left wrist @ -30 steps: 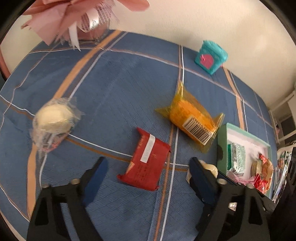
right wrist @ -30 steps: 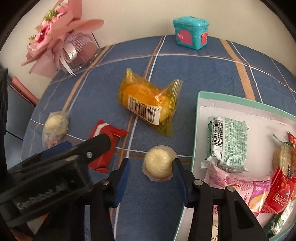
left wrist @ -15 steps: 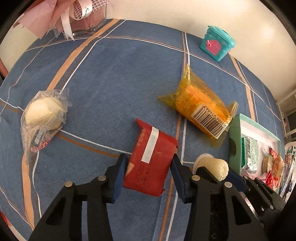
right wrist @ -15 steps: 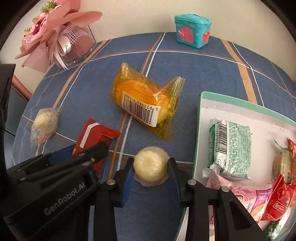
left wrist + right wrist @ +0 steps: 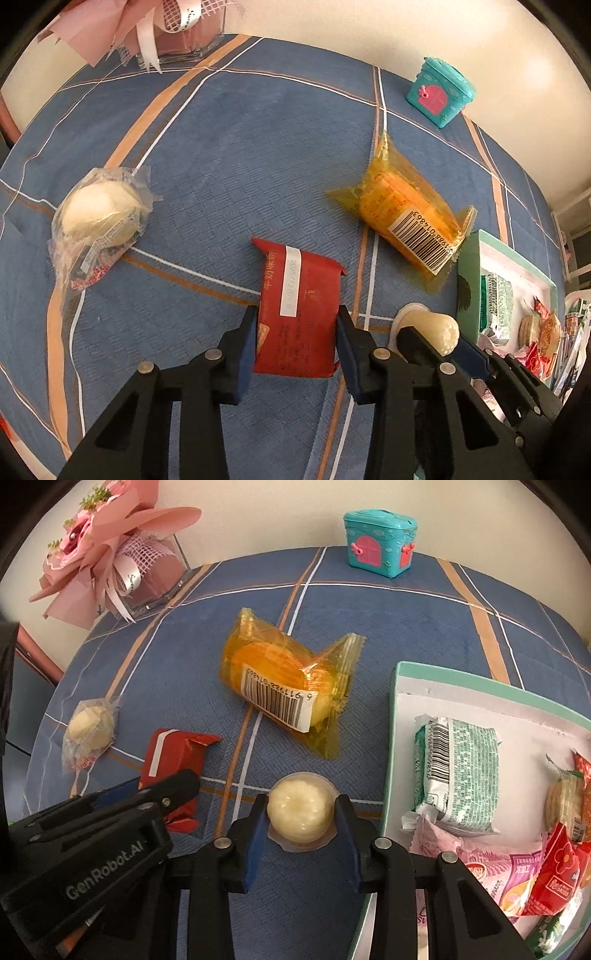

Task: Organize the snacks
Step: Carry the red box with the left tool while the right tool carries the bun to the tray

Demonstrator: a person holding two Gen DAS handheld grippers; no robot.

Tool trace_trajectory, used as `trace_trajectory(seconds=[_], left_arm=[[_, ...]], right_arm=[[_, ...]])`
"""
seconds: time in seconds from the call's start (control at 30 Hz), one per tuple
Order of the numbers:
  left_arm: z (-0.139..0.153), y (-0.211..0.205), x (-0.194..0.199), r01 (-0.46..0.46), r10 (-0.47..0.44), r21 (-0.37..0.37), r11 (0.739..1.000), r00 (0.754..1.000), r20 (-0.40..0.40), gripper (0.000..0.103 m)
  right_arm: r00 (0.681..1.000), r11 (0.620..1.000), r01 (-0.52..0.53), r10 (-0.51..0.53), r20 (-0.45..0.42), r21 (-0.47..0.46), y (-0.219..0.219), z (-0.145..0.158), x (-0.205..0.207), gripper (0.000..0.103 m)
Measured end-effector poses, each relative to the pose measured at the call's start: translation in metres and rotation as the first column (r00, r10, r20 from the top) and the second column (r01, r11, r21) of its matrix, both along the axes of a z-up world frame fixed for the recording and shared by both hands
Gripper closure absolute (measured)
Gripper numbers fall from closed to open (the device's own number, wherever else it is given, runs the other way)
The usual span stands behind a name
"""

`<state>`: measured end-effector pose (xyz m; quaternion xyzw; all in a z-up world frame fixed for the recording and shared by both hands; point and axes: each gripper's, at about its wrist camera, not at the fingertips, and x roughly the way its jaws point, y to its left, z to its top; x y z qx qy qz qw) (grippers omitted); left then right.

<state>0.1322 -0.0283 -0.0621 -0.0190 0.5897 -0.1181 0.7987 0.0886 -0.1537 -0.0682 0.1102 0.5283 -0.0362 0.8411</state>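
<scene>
Clamping the red packet (image 5: 297,317), left jaws have just closed; right jaws pinch the jelly cup (image 5: 300,808).

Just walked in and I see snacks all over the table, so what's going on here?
A person is sorting snacks with two handheld grippers. The left gripper has just closed on the red packet; the right gripper is shut on the pale jelly cup. Both snacks still sit on the blue tablecloth. An orange packet and a wrapped white bun lie loose; the green box already holds several snacks.
</scene>
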Motion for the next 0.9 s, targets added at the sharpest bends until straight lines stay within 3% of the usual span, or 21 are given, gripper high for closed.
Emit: trace_trajectory(seconds=[0.57,0.9], left_arm=[[0.055,-0.001,-0.022,-0.007,0.010,-0.029,1.000,0.995,0.096,0.062],[0.065,-0.025,-0.032,0.004,0.001,-0.041,0.999,0.992,0.123,0.062]], right_arm=[[0.994,0.994,0.048,-0.057,0.096,0.096,-0.029,0.052,-0.035,0.065],[0.989,0.990,0.080,-0.094,0.116,0.116,-0.051,0.065,-0.047,0.065]])
